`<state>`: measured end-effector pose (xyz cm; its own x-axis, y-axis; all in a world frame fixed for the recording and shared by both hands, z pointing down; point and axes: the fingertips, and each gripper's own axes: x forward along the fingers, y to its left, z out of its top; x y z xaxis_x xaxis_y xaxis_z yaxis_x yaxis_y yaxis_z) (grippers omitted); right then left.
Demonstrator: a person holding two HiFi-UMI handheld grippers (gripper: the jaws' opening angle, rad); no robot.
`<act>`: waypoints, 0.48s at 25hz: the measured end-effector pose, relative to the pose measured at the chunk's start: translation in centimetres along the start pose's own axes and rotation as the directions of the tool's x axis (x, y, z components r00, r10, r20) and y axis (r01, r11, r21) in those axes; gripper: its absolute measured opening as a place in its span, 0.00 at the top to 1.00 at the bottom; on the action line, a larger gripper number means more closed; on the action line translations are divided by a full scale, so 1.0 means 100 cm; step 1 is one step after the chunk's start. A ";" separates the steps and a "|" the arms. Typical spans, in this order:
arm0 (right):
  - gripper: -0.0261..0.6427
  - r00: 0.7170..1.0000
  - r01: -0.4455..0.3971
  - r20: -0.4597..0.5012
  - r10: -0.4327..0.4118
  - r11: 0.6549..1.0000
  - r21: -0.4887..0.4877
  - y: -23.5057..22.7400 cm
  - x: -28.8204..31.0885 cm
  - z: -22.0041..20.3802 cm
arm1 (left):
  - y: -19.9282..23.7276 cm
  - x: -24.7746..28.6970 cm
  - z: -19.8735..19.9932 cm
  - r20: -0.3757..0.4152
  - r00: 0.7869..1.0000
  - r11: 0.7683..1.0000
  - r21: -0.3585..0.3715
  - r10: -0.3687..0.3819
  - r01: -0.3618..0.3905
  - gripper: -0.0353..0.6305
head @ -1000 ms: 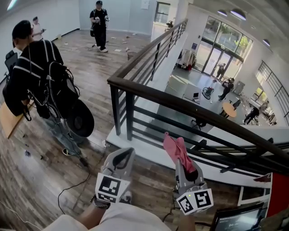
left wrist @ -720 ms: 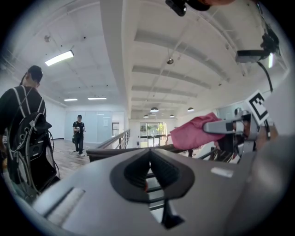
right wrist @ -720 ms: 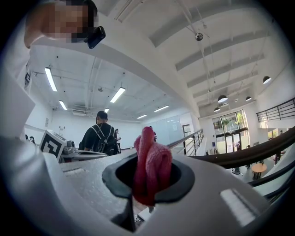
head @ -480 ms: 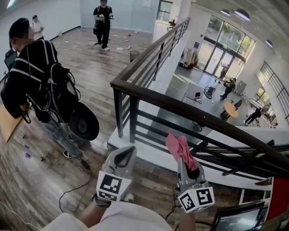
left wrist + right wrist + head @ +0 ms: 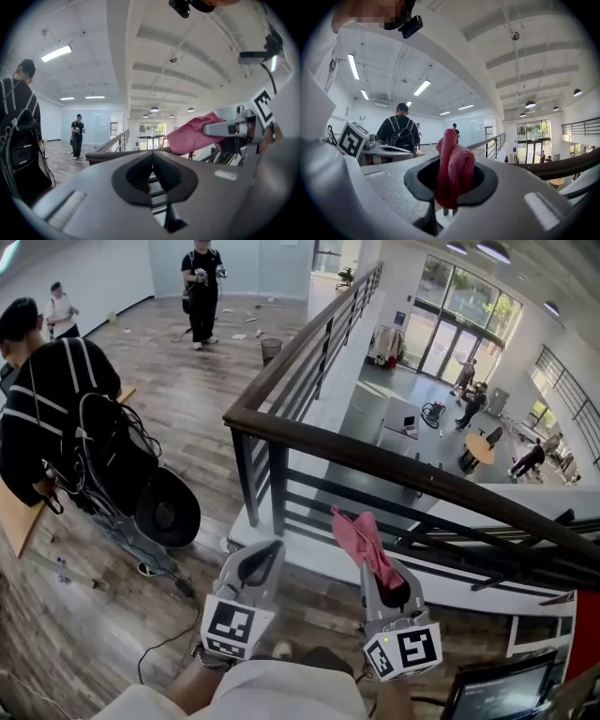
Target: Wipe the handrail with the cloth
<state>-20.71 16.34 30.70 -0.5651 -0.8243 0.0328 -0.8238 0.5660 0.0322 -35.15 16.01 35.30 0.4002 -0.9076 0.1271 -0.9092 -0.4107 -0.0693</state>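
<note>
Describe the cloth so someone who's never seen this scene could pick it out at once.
Find the dark brown handrail that runs across the balcony edge. Just in front of it, on the person's side, the right gripper is shut on the cloth, which sticks up from its jaws. It is the only pink, soft thing there; the left gripper beside it holds nothing.

- wood plank floor (image 5: pixel 178 399) on upper level
- white walls (image 5: pixel 94 268), white beamed ceiling (image 5: pixel 154 56) with strip lights (image 5: pixel 56 53)
- open drop to lower hall, pale floor (image 5: pixel 375 395), glass entrance doors (image 5: pixel 450 341) bright with daylight, round table (image 5: pixel 478 448)
- person with backpack (image 5: pixel 56 418) at left, another person (image 5: pixel 202 282) standing far off, small bin (image 5: pixel 270 350)
</note>
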 end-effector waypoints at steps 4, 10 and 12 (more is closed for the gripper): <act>0.87 1.000 0.001 -0.006 -0.001 1.000 0.027 -0.003 0.011 0.002 | 0.002 0.005 0.001 0.001 1.000 1.000 0.004 -0.013 0.013 0.94; 0.87 1.000 -0.010 -0.022 0.012 0.998 0.059 -0.019 0.033 -0.003 | 0.018 0.021 -0.005 -0.011 0.999 0.999 -0.027 0.038 -0.038 0.94; 0.87 1.000 -0.017 -0.025 0.018 0.998 0.060 -0.026 0.043 -0.005 | 0.022 0.030 -0.004 -0.009 0.999 0.998 -0.028 0.049 -0.049 0.94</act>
<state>-20.98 11.34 31.23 -0.5788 -0.8134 0.0585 -0.8154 0.5782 -0.0287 -36.04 12.42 35.90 0.3542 -0.9257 0.1328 -0.9306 -0.3629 -0.0479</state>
